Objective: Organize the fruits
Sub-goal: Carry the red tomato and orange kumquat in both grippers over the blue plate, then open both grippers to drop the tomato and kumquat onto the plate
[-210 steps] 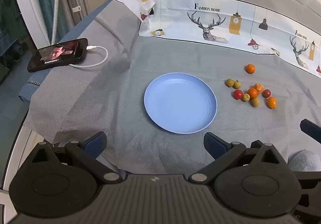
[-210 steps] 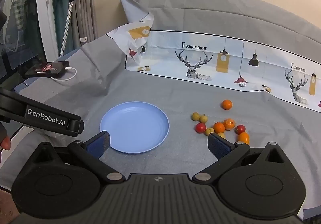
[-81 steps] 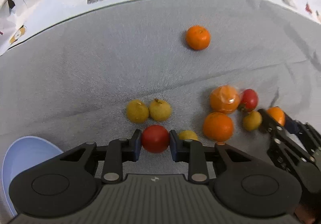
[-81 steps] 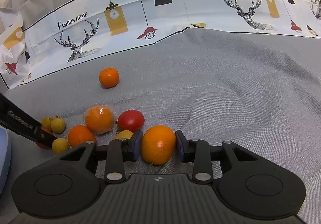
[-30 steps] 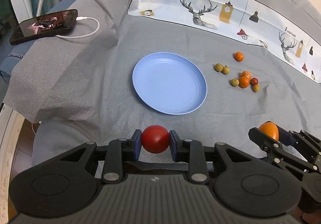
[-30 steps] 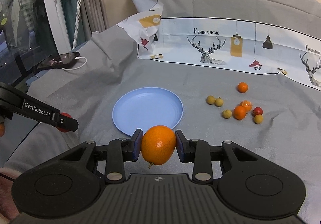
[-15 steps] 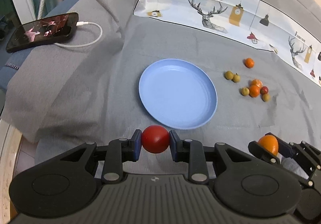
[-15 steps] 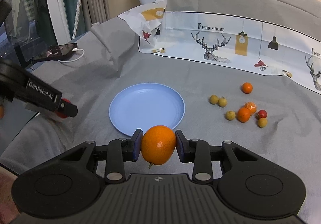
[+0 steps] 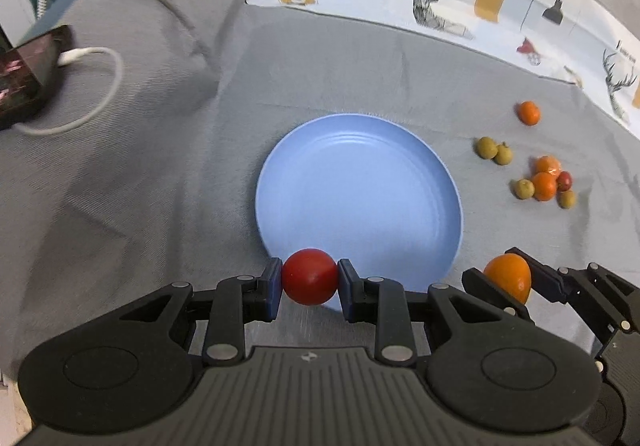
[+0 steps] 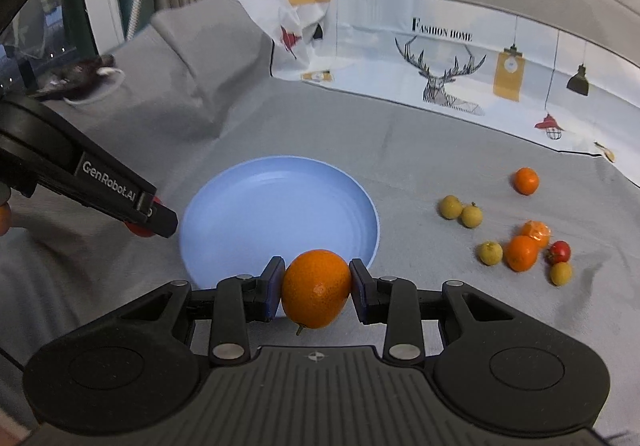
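1. Fruits: the red tomato (image 9: 309, 277) sits clenched between the pads of the left claw (image 9: 309, 282) at the lower middle of the left wrist view, right at the near rim of the blue plate (image 9: 440, 182); the orange kumquat-like fruit (image 10: 316, 288) is gripped the same way in the right claw (image 10: 316, 292), also at the plate's near edge.
2. Risk, as I judge it: both claws arrive at the same near rim together, the right one showing at the lower right of the left view, so they could knock each other or nudge the plate across the grey cloth (image 9: 160, 174).
3. Risk: letting go too early or too high could send a round fruit rolling off the shallow plate, or dropping short of the rim onto the cloth.
4. Risk: the tomato looks smooth and soft; squeezing harder could bruise or split it.
5. Look: the tomato is glossy, deep red and round; the held orange fruit is oval, pitted, with a short stem at its underside.
6. The remaining fruits lie at the right of both views: a lone orange (image 10: 526, 181), two yellow-green ones (image 10: 460, 211), and a cluster (image 10: 524, 252) of orange, red and yellow-green fruits, well apart from the plate.
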